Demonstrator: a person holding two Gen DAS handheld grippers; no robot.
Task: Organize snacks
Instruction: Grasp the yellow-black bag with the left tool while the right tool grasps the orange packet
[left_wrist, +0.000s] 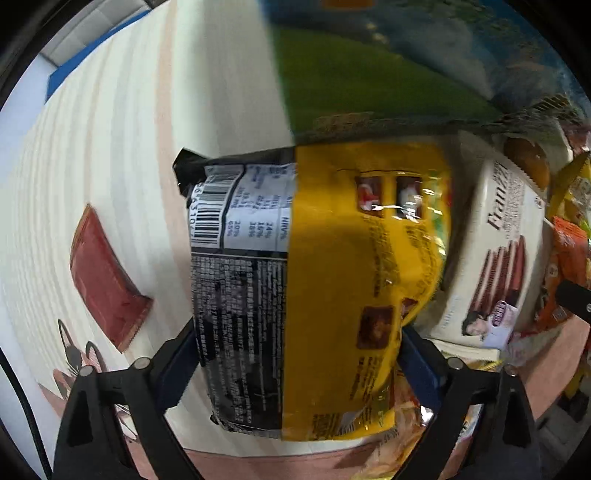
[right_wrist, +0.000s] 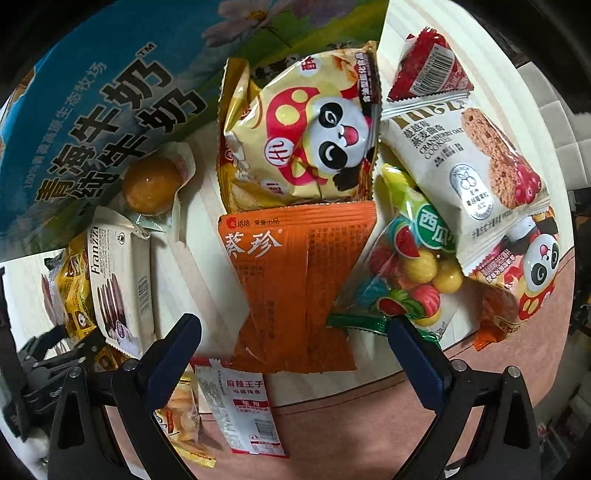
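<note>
yellow packet (left_wrist: 332, 295): between the fingers of the left gripper (left_wrist: 295, 354), jaws wide, pads at its sides, not clearly pressing | likely light, crinkly, slippery; take it across the middle | right gripper (right_wrist: 293, 343) open over orange packet (right_wrist: 295, 280) | wafer box (left_wrist: 495, 251) just beside yellow packet | pale striped table (left_wrist: 110, 147)

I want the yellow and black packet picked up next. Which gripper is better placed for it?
Left. The left gripper already straddles the yellow and black packet, a finger on each side. The right gripper hangs open over the orange packet instead.
</note>
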